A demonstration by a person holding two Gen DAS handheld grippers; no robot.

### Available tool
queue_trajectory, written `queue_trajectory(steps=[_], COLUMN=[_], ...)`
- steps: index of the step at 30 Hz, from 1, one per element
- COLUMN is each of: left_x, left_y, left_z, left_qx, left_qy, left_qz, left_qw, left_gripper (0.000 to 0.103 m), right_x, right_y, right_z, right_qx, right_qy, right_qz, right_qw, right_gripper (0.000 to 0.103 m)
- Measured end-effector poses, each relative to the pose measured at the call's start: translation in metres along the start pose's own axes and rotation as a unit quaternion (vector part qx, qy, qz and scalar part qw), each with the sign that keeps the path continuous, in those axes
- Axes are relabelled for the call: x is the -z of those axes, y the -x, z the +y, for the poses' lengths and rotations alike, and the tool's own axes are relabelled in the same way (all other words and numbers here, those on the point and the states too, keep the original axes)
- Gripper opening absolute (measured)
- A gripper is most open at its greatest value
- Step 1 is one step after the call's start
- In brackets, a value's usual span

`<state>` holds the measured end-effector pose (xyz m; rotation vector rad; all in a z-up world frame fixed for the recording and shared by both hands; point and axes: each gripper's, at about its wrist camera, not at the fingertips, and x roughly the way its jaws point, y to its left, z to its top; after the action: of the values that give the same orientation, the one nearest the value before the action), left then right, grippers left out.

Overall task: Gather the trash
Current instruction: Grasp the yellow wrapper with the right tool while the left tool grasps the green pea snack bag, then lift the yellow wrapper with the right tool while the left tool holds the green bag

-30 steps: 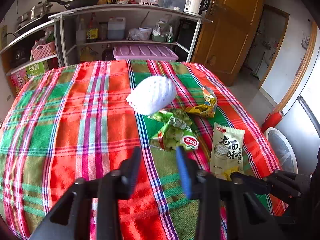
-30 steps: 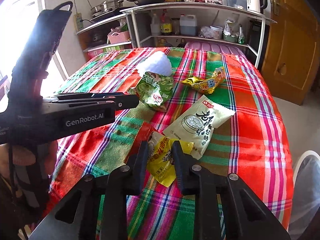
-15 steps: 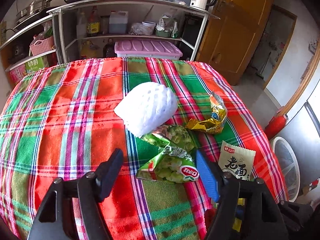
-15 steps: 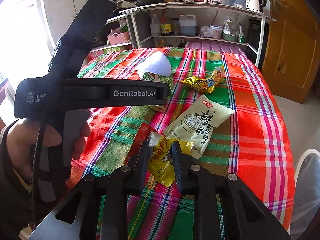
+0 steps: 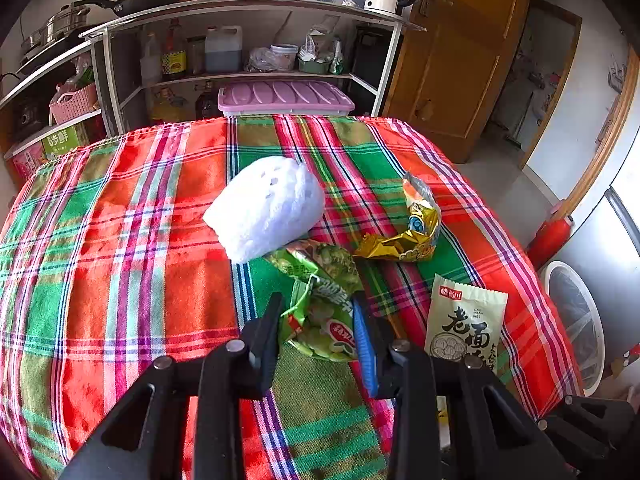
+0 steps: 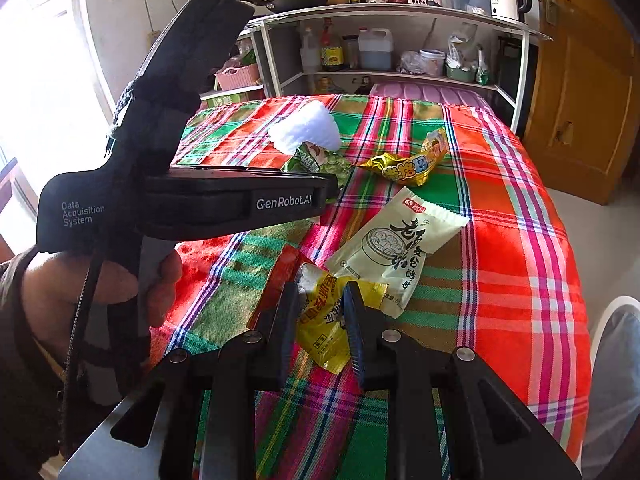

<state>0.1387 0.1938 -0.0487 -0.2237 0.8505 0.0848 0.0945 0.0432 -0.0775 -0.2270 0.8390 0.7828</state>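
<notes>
My left gripper (image 5: pixel 318 308) is closing its jaws on a green snack bag (image 5: pixel 324 320), which is crumpled between the pads on the plaid tablecloth (image 5: pixel 120 240). Behind the bag lies a white foam fruit net (image 5: pixel 268 208), with a gold wrapper (image 5: pixel 408 236) to its right and a pale packet with black characters (image 5: pixel 464 328) nearer. In the right wrist view my right gripper (image 6: pixel 320 300) is shut on a yellow wrapper (image 6: pixel 320 324), beside a red wrapper (image 6: pixel 280 276) and the pale packet (image 6: pixel 400 240). The green bag (image 6: pixel 312 160) shows past the left tool's housing.
A metal shelf unit (image 5: pixel 240 12) with bottles, a pan and a kettle stands behind the table, with a purple-lidded box (image 5: pixel 284 96) under it. A wooden door (image 5: pixel 460 60) is at the right, a white round object (image 5: pixel 576 320) on the floor. A hand (image 6: pixel 52 292) holds the left tool.
My left gripper moved forward over the green bag with its jaws wide, then closed them on it. The right gripper kept still, shut on the yellow wrapper.
</notes>
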Motion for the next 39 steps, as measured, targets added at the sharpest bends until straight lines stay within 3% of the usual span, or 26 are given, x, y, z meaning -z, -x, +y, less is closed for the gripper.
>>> queue_trajectory(steps=[11,21,23,28,32,33,37,39], left_x=[0.005,0.024,0.028,0.039,0.044,0.044,0.047,0.049], left_y=[0.036,0.073,0.078,0.088,0.087,0.087,0.082,0.08], left_z=[0.009,0.011,0.01,0.009,0.012,0.013,0.013,0.013], left_qx=[0.009,0.004,0.006,0.004,-0.001,-0.001,0.002,0.005], left_qy=[0.009,0.001,0.003,0.005,0.009,0.01,0.014,0.015], left_qz=[-0.025,-0.041,-0.042,-0.046,-0.042,-0.041,-0.036,-0.034], left_qw=[0.9996,0.9991,0.9991,0.9989,0.9991,0.9991,0.9993,0.9993], left_gripper=[0.033,0.033,0.033,0.033,0.033,0.033,0.033,0.033], right_x=[0.003,0.011,0.012,0.016,0.019,0.019,0.018,0.017], right_y=[0.007,0.028,0.034,0.047,0.045,0.042,0.027,0.02], right_z=[0.01,0.006,0.006,0.003,-0.002,0.0,0.008,0.012], right_qx=[0.021,0.026,0.024,0.025,-0.01,-0.007,0.008,0.019], right_qy=[0.02,-0.001,-0.005,-0.015,-0.028,-0.023,-0.006,0.006], right_qz=[-0.011,-0.038,-0.044,-0.053,-0.036,-0.034,-0.012,-0.005], right_qw=[1.0,0.999,0.999,0.998,0.999,0.999,1.0,1.0], right_gripper=[0.015,0.01,0.0,0.0,0.0,0.001,0.029,0.034])
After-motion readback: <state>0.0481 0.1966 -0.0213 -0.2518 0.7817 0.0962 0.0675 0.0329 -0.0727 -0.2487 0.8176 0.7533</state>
